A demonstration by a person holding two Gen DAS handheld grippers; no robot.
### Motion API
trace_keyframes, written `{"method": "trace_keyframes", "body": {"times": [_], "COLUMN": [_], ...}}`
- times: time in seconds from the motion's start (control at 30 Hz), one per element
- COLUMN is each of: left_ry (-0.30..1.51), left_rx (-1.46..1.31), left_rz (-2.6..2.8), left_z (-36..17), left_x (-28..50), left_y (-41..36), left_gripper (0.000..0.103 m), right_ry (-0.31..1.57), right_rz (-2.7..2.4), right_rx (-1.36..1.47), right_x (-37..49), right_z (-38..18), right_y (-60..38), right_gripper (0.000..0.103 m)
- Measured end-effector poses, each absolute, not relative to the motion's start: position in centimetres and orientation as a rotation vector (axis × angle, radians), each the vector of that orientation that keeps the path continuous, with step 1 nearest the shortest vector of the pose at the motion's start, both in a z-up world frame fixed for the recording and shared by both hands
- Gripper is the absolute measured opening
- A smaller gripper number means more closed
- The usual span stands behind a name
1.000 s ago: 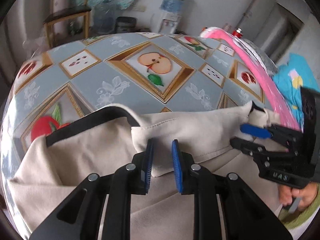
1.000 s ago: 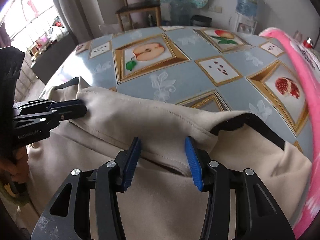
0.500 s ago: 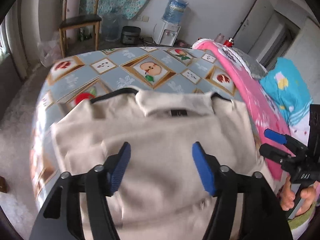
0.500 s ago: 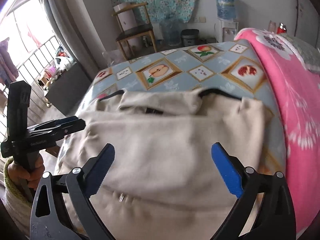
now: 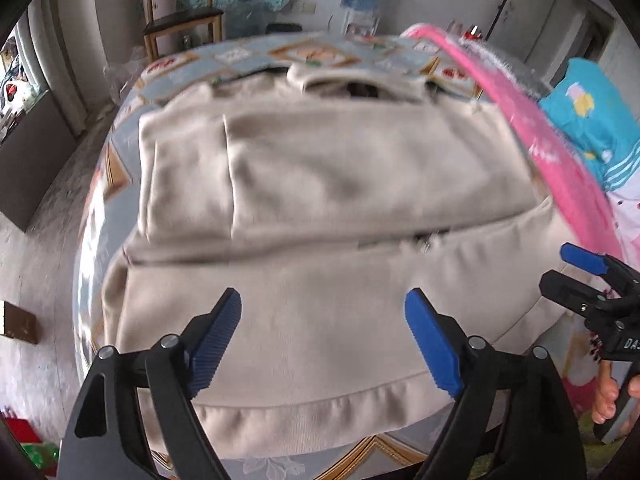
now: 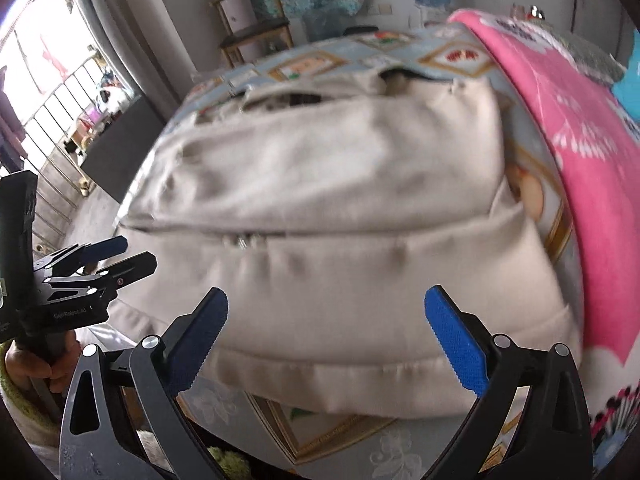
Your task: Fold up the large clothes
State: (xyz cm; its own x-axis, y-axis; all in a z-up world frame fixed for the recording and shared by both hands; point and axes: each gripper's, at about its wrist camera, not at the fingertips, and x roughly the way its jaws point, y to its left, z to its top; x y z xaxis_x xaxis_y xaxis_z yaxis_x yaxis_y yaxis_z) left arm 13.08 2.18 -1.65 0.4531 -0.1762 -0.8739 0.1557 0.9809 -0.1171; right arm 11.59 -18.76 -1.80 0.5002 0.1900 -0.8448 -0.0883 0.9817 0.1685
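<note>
While L gripper [image 5: 323, 344] fingers open, beige garment [image 5: 320, 208] lies folded.

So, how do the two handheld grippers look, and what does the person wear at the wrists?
Both the left gripper and the right gripper have black angular frames with silver rivets and ribbed blue pads. White lettering marks their bodies, too blurred to read. A yellow-green fuzzy cuff shows at the left wrist.

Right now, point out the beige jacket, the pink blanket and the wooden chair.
beige jacket [image 5: 320, 184]: left wrist view, middle of the folded-over upper layer.
pink blanket [image 6: 580, 128]: right wrist view, its flat pink top.
wooden chair [image 5: 182, 16]: left wrist view, its dark seat.
</note>
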Motion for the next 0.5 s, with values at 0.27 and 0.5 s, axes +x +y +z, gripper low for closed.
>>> {"method": "trace_keyframes", "body": {"times": [0.27,0.5], "left_ry": [1.091,1.093], "left_rx": [0.100,0.094], "left_rz": [-0.146,-0.117], "left_z": [-4.4,-4.6], "left_x": [13.3,13.4], "left_y": [0.8,0.7], "left_gripper": [0.092,0.098], "right_ry": [1.061,1.062], "right_rz": [0.161,0.150], "right_rx": [0.073,0.002], "right_x": [12.5,12.6], "right_z": [-3.9,-5.7], "right_y": [-18.0,-17.7], "right_gripper": [0.096,0.096]}}
